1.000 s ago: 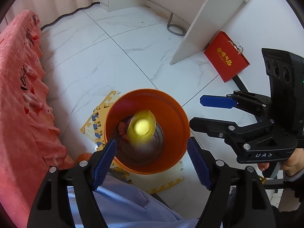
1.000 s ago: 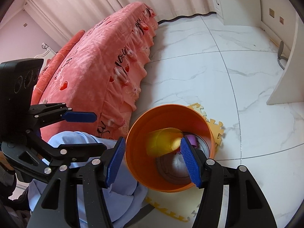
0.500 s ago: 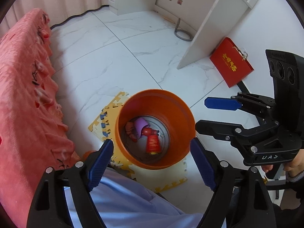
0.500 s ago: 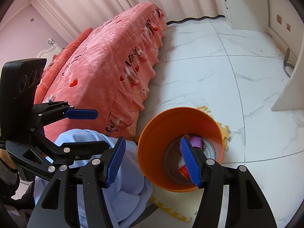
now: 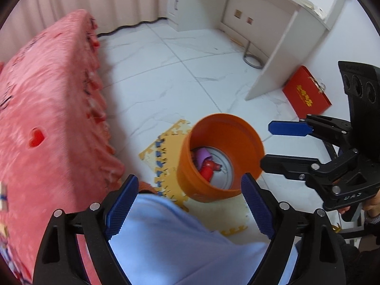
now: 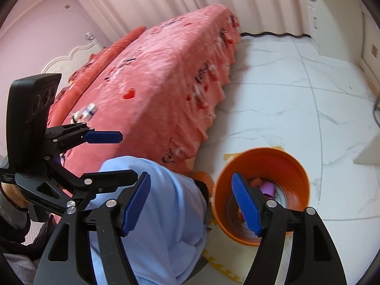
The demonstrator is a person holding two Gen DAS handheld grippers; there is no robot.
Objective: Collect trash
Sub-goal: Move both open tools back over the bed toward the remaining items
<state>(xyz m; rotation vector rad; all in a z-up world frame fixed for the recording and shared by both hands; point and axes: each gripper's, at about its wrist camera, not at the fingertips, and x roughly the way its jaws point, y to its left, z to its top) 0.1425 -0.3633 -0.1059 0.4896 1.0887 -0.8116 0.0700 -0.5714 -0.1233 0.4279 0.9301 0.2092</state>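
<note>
On the white marble floor (image 5: pixel 166 76), beside the pink bed (image 6: pixel 166 76), stands the orange bin (image 5: pixel 220 161), partly on a yellow foam mat (image 5: pixel 163 147); the bin is upright, mouth upward, and already holds trash: a red bottle-like item (image 5: pixel 209 169) and a purple piece (image 5: pixel 203 155) lie on its grey bottom. Left claw (image 5: pixel 188 207): jaws have just been opening and now stand wide apart, nothing between the blue pads; the bin lies ahead of and below it, toward the right pad, with the person's pale blue trouser leg (image 5: pixel 180 237) directly beneath. Right claw (image 6: pixel 192 206): jaws have likewise just been opening, spread moderately, and grip nothing; in its own view the bin (image 6: pixel 280 166) sits behind the right-hand pad, the blue knee (image 6: pixel 161 190) behind the left-hand one. Seen from the left wrist, the right claw (image 5: pixel 277 143) hangs just beside the bin's rim, so it is judged the nearer of the two to the bin; the left claw (image 6: pixel 118 152), seen from the right wrist, hangs over the bed's edge, so it is judged the nearer to the small white scraps (image 6: pixel 85 112) lying on the bed cover, well apart from the bin and up-left of it. Whether those scraps are trash cannot be told; if so, the coming reach runs away from the bin toward the bed.
</note>
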